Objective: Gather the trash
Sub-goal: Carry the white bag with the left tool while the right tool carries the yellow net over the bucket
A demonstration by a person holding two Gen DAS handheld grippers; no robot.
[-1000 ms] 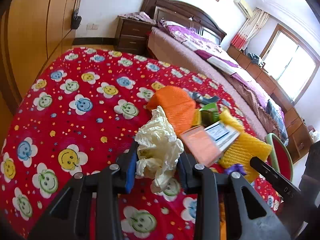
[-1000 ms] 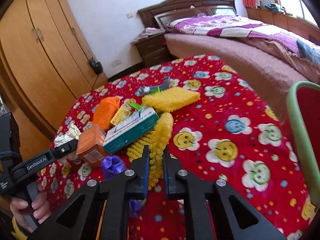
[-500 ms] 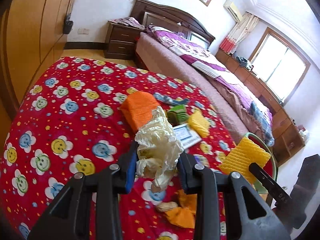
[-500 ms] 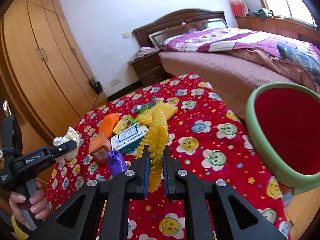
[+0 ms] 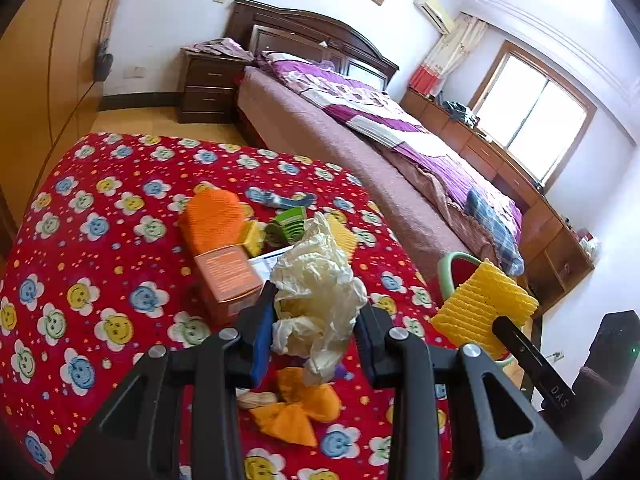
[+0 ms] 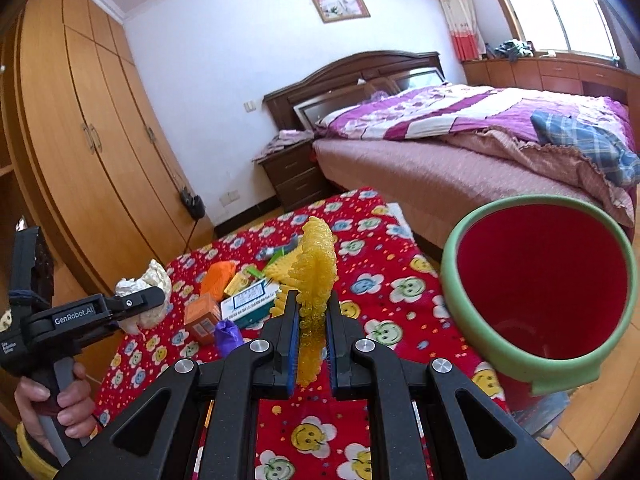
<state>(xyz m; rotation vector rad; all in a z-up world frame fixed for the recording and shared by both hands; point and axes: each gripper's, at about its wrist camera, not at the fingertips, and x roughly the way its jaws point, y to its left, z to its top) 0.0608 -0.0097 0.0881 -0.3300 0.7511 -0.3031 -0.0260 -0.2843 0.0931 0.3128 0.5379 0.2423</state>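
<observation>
My left gripper [image 5: 314,320] is shut on a crumpled cream paper wad [image 5: 320,284] and holds it above the red smiley-flower tablecloth [image 5: 100,248]. My right gripper [image 6: 312,320] is shut on a yellow foam net [image 6: 314,272], lifted above the table; it also shows in the left wrist view [image 5: 484,308]. A red bin with a green rim [image 6: 536,292] stands off the table's right edge, its mouth facing me. The left gripper and its wad show at the left in the right wrist view [image 6: 140,300].
On the cloth lie an orange foam net [image 5: 212,216], an orange box [image 5: 228,276], a white and green box [image 6: 250,300], a green packet [image 5: 292,224], a purple wrapper [image 6: 228,334] and orange peel [image 5: 296,408]. A bed [image 6: 460,152], a nightstand [image 5: 208,88] and wardrobes [image 6: 80,140] surround the table.
Both grippers rose and drew back from the pile, each still holding its item. The right gripper swung toward the red bin, which now fills more of its view.
</observation>
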